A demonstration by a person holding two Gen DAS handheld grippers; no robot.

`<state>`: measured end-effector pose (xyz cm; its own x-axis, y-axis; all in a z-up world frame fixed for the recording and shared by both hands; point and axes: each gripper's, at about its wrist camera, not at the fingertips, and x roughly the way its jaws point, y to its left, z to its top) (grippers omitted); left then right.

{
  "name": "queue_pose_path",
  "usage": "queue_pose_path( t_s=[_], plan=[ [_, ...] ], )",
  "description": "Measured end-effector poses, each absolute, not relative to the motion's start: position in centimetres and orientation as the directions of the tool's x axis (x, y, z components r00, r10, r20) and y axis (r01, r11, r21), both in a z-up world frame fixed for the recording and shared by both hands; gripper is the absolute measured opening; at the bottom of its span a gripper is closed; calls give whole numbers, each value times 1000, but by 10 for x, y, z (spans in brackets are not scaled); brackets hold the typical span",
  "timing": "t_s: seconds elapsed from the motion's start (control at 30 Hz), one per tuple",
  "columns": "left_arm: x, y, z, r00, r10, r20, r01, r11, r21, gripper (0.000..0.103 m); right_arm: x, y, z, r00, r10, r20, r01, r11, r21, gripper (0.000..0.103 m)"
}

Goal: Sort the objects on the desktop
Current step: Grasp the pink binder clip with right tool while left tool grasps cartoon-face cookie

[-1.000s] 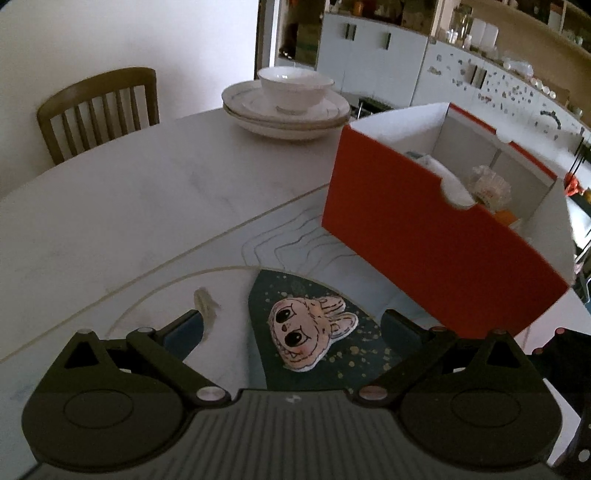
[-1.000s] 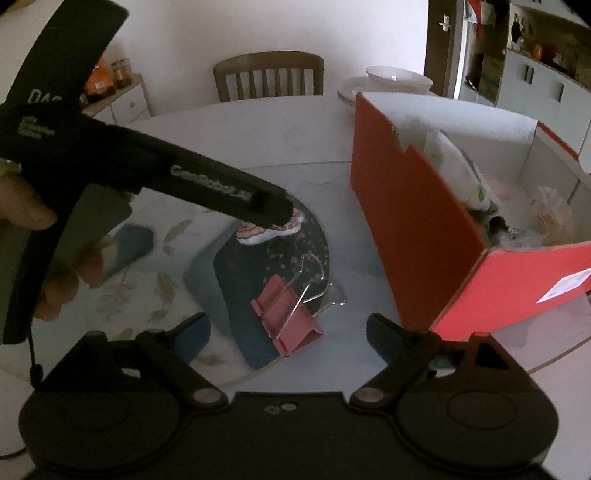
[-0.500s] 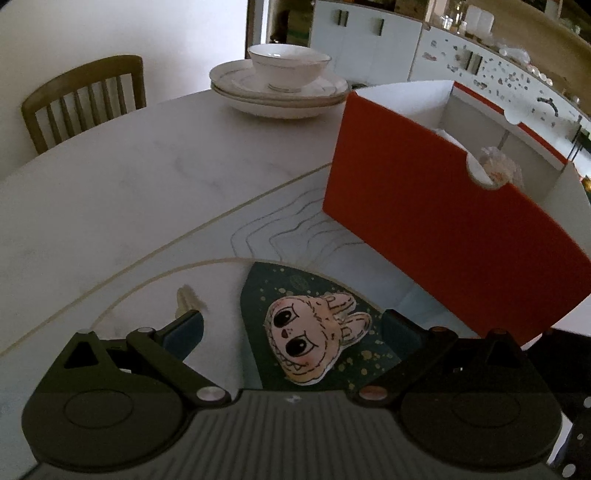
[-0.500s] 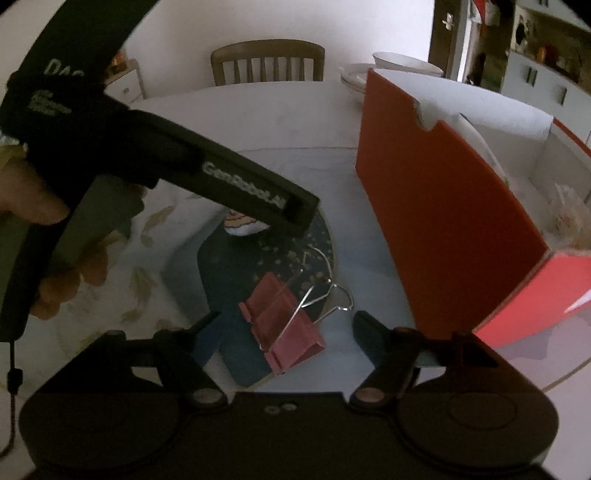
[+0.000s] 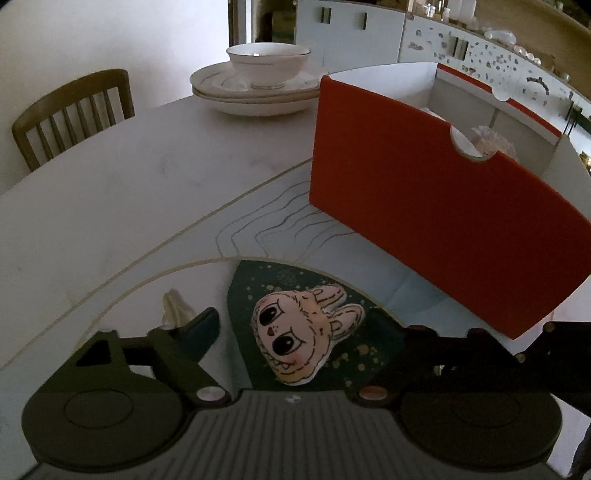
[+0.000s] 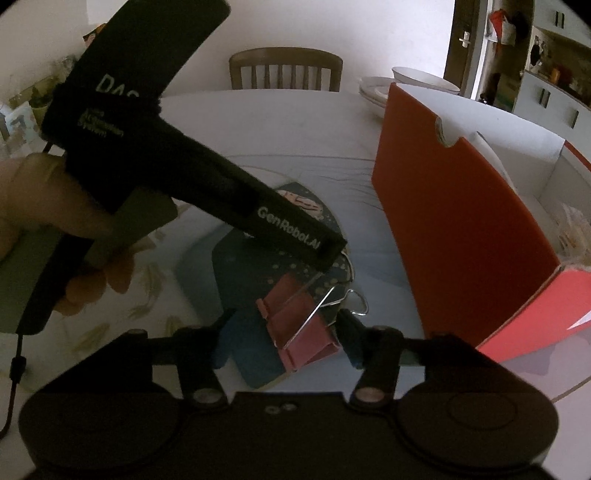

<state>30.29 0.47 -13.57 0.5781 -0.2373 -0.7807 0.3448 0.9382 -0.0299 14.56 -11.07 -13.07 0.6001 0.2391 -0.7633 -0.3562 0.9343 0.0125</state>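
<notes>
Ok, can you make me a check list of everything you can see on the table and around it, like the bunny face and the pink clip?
Surface: pale round table with a dark patterned patch under the bunny face.
Job's things: bunny face lying flat; pink clip on the table; red box open, already holding some items.
Clutter: bowl on stacked plates at the far edge.
Grippers: left gripper open around the bunny face; right gripper open, fingers either side of the pink clip.
Cables: thin cord hanging from the left gripper's handle.
Surroundings: wooden chair, white cabinets.
</notes>
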Motion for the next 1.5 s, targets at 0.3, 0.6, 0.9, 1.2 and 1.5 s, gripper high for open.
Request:
queue_pose_path(
  t_s=[0.3,0.6,0.9,1.2,1.5],
  plan=[
    [306,10,-130,580,-225,-783,313,949,-41,53,146,-110,-126,591,242,-770,-375,927,4,35],
    [281,22,-124,568,-232,-790,296,953,-67,52,141,-121,-121,594,242,-767,-343,939,31,34],
    [241,24,-110,567,-251,-785,299,950,-89,52,125,-133,-108,605,251,-756,-333,942,46,31],
    [205,24,-102,547,-277,-790,298,946,-126,52,114,-144,-97,607,266,-749,-321,944,75,29],
    [177,5,-79,545,-305,-781,338,932,-128,52,91,-165,-71,617,301,-728,-291,946,144,29]
  ],
)
